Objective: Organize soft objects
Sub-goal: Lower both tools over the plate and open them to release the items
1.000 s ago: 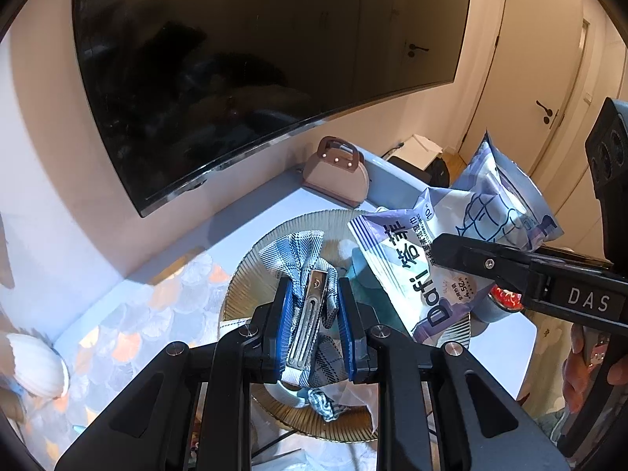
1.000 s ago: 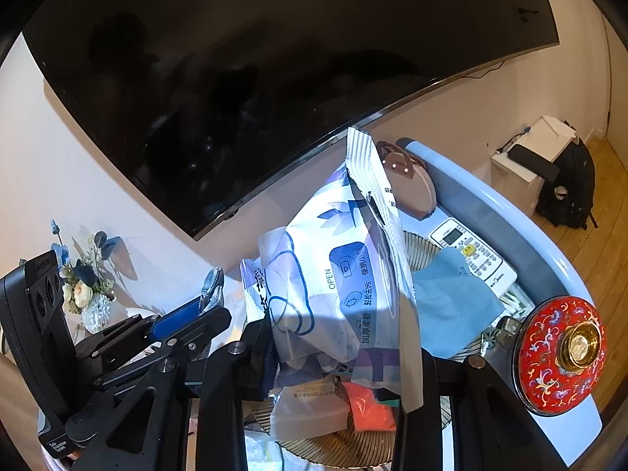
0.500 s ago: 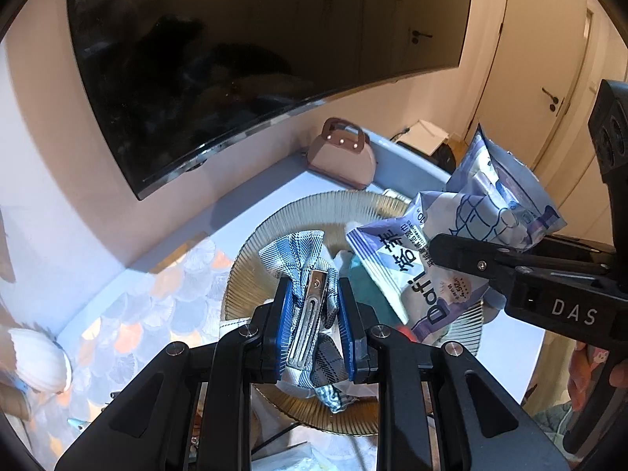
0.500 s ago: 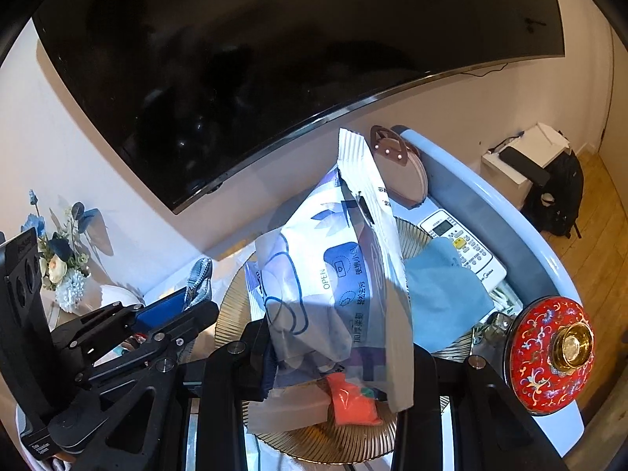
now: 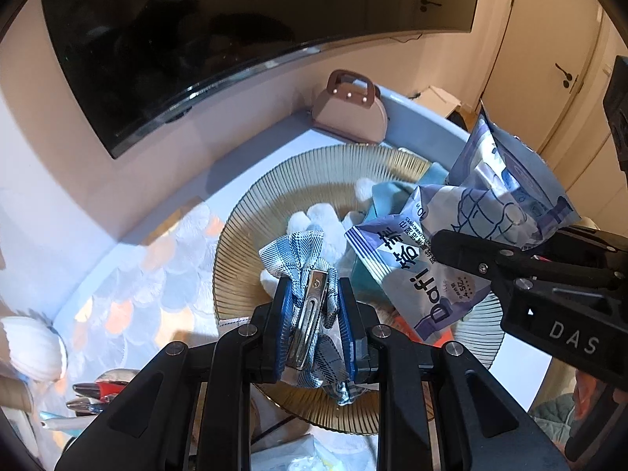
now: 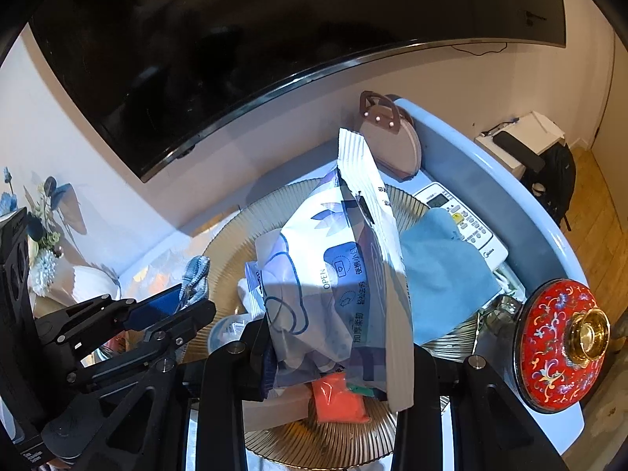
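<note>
My left gripper [image 5: 314, 294] is shut on a blue plaid fabric hair clip [image 5: 310, 271] with a metal clasp, held over the ribbed amber glass plate [image 5: 251, 235]. My right gripper [image 6: 333, 337] is shut on a blue and white pack of wet wipes [image 6: 333, 274], held upright over the same plate [image 6: 274, 204]. The pack also shows at the right of the left wrist view [image 5: 451, 243]. On the plate lie a light blue cloth [image 6: 439, 271], white cotton balls [image 5: 322, 216] and a small orange packet [image 6: 337, 400].
A pink purse-shaped box [image 5: 349, 114] stands behind the plate under the wall TV [image 5: 235, 23]. A white remote [image 6: 463, 223] and a red lidded pot [image 6: 557, 341] lie right of the plate. A seashell [image 5: 31, 349] and pens [image 5: 94, 392] are at the left.
Both grippers have moved closer together over the plate and a little lower, each still holding its item. The wipes pack now stands nearer the plate's middle.
</note>
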`<control>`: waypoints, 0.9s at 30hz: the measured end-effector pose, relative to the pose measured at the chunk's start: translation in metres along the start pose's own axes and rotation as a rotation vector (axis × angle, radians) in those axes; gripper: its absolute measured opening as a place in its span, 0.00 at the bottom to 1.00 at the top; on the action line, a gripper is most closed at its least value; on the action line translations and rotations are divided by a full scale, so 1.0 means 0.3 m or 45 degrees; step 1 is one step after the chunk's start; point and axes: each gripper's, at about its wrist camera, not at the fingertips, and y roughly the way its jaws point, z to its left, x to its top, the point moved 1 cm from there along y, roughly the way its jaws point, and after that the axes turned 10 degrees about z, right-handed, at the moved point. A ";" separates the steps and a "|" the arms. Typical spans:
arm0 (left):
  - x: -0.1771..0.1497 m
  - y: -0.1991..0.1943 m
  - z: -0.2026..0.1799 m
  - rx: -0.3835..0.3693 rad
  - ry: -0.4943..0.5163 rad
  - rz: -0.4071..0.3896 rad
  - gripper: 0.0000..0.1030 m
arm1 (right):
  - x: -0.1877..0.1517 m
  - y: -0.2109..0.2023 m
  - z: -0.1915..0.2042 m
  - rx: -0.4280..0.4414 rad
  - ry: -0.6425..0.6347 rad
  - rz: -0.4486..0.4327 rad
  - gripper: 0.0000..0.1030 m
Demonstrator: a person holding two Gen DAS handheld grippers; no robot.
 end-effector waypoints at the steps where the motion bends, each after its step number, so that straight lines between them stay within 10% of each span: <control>1: -0.001 0.003 0.001 0.001 -0.004 0.005 0.20 | 0.000 0.006 0.003 0.000 -0.001 0.005 0.33; 13: -0.010 0.024 -0.014 0.011 0.021 0.027 0.24 | -0.002 0.049 -0.008 0.040 0.018 0.050 0.35; 17: -0.012 0.026 -0.015 0.025 0.021 0.028 0.28 | -0.006 0.049 -0.006 0.064 0.031 0.046 0.55; 27: -0.011 0.032 -0.016 0.037 0.023 0.031 0.29 | -0.004 0.040 -0.011 0.094 0.067 0.040 0.58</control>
